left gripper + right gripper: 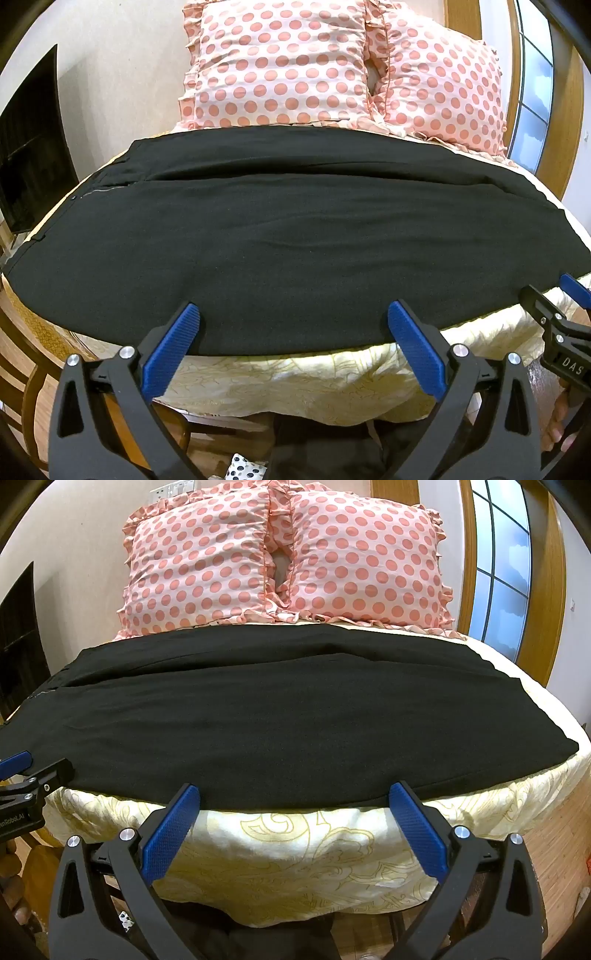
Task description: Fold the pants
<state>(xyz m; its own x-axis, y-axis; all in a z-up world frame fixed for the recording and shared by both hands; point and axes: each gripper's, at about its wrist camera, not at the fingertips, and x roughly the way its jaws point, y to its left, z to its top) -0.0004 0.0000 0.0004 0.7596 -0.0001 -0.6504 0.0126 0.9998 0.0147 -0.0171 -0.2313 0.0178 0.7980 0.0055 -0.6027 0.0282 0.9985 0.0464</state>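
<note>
With the left gripper (293,325) and right gripper (294,803) both spread and empty at the near hem, either may pinch only the top layer of the black pants (288,236) or snag the bedspread (295,853).

pillows (280,66) beyond pants (288,229)

two pillows (199,565), one pants (280,716), two tools (293,805)

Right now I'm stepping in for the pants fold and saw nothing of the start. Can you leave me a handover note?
Left hand-held gripper: open, empty, poised at the near edge of the pants.
Right hand-held gripper: open, empty, at the same edge further right.
Pants: spread flat across the bed, waistband to the left, cuffs to the right, pillows behind.
Done: laid out flat, no fold visible.
Left: grip the near edge and fold, probably away toward the pillows first.
</note>
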